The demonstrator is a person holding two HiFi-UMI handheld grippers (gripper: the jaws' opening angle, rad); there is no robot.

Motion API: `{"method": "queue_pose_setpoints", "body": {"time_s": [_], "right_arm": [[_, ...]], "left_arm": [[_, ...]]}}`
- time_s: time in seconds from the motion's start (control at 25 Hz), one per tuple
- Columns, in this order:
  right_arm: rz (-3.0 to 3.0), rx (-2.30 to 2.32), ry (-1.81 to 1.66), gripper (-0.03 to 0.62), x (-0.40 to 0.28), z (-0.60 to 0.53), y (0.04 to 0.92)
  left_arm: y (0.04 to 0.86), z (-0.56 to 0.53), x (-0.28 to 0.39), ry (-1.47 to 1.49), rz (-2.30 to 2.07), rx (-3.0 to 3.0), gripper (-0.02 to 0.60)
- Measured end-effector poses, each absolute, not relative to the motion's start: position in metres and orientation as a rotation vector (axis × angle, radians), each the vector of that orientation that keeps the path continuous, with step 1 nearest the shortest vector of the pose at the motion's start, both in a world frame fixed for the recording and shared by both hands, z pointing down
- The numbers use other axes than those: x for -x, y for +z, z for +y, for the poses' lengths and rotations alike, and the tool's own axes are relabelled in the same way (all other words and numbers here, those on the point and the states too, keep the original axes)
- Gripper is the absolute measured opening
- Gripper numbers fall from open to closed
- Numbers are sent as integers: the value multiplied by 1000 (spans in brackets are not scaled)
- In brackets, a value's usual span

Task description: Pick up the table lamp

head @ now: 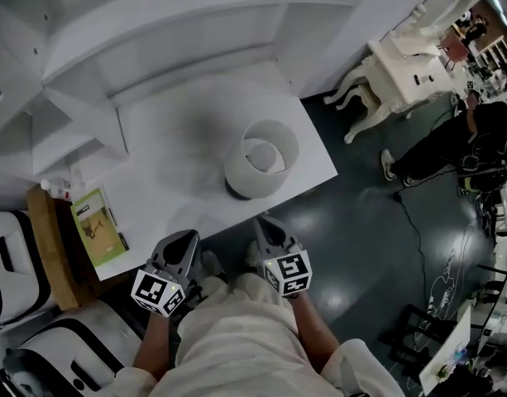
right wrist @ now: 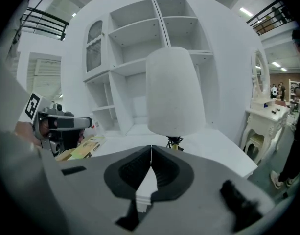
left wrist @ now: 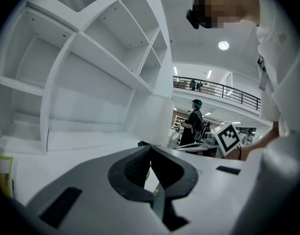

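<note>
The white drum-shaded table lamp (head: 261,157), near the white table's (head: 174,131) front edge, is not yet grasped (left gripper (head: 187,238) and right gripper (head: 266,223) are pressed together, empty).

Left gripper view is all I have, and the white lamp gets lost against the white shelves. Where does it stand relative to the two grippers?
Observer: In the head view, the table lamp stands on the white table near its front edge, nearer the right gripper than the left gripper.
Operator: Is the right gripper ready to grab it?
Observer: No. The right gripper view shows its jaws shut with nothing between them.
Operator: Is it at least aimed well?
Observer: Yes. The shade sits straight ahead, beyond its tips, with a gap.
</note>
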State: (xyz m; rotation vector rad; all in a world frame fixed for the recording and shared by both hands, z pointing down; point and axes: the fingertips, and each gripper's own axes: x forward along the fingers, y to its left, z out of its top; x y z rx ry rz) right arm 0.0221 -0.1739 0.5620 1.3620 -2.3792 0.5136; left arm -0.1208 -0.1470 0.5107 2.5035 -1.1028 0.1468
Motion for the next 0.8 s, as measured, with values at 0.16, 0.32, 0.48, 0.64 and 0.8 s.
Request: {"method": "queue_pose_setpoints", "body": {"time_s": [0.16,0.32,0.48,0.64,0.8], "right_arm": [[-2388,-1337,515,12,-30,-179,575],[-2378,-1310,496,12,-32,-186,592],[-2396,-1294,525,14,-27,-189,606],[-2415,-1305,513,33,-21,-196,616],[-2426,-1285,500,123,-19,-200,622]], "left_arm": [[517,-144,112,144,-1106,-2488,9],[524,-142,105,139,-1105,-2486,9],[532,-141,105,139,-1114,-2471,9],[541,-143,107,154,-1128,-2455,9],[547,-144,104,145,-1141,-2437,9]]}}
